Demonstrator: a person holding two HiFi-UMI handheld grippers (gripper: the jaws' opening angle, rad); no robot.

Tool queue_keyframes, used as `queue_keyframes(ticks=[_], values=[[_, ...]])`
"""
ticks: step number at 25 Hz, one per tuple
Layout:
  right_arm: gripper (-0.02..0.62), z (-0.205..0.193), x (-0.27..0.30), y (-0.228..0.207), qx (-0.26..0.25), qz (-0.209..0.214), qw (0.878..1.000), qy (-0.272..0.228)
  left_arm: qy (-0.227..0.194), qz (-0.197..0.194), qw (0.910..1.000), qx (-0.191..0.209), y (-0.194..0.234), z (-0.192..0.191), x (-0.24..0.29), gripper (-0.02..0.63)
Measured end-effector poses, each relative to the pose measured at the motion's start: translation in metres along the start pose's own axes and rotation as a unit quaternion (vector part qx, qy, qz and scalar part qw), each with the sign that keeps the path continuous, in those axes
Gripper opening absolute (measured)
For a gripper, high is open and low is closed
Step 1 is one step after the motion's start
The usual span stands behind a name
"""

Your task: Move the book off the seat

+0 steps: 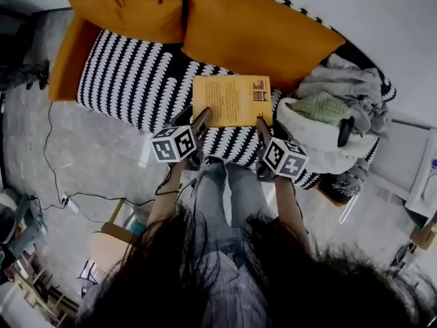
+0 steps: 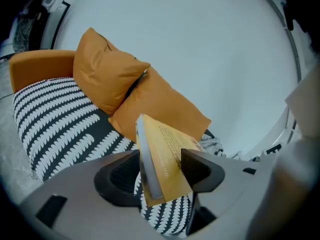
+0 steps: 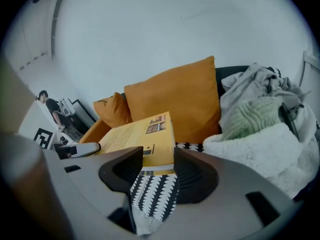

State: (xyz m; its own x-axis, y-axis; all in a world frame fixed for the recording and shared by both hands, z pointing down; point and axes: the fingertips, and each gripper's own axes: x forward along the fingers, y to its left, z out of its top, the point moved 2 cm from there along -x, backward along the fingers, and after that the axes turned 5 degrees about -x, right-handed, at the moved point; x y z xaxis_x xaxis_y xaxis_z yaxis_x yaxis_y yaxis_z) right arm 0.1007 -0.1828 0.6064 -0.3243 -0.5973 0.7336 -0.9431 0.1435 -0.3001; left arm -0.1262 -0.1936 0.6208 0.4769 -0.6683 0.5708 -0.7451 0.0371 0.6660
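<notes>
Step in hand: lift-off, with the book (image 1: 232,100) pinched at both near corners and held over the seat (image 1: 130,80). It looks raised clear of the striped cover rather than lying on it, though the head view alone doesn't prove the gap. The left gripper (image 1: 203,115) has the near-left corner. In the left gripper view its pads (image 2: 200,169) are set at a narrow gap, clamped on the cover and the page block, and the book tilts up and away from it. The right gripper (image 1: 261,123) has the near-right corner, and its pads (image 3: 192,176) are closed on the book's thickness with nothing else between them. The orange cushions (image 1: 252,36) sit far behind the book and a blanket pile (image 1: 334,101) is just to its right — neither touches it, as far as I can tell. Next move, as a judgement: carry the book toward the near side, past the seat's front edge, keeping both hands level so it doesn't twist or slip out of the corner grips. Then find a put-down spot off the seat; none is obvious in view. Risk: the corner grips are shallow, so the book may sag or pivot.
</notes>
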Motion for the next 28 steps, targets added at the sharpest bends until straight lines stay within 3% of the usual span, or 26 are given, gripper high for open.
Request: queue_keyframes(ticks=[6, 13, 20, 28], values=[[0.198, 0.041, -0.054, 0.030, -0.024, 0.025, 0.999, -0.034, -0.040, -0.018, 0.9987, 0.024, -0.045, 0.037, -0.051, 0.267], [0.195, 0.071, -0.120, 0.058, -0.054, 0.043, 0.995, -0.070, -0.086, -0.021, 0.9957, 0.028, -0.092, 0.053, -0.116, 0.267], [0.192, 0.084, -0.156, 0.068, -0.077, 0.080, 0.991, -0.074, -0.119, -0.010, 0.9923, 0.033, -0.121, 0.055, -0.156, 0.267], [0.192, 0.105, -0.167, 0.059, -0.128, 0.141, 0.980, -0.063, -0.163, 0.032, 0.9860, 0.014, -0.150, 0.038, -0.178, 0.267]])
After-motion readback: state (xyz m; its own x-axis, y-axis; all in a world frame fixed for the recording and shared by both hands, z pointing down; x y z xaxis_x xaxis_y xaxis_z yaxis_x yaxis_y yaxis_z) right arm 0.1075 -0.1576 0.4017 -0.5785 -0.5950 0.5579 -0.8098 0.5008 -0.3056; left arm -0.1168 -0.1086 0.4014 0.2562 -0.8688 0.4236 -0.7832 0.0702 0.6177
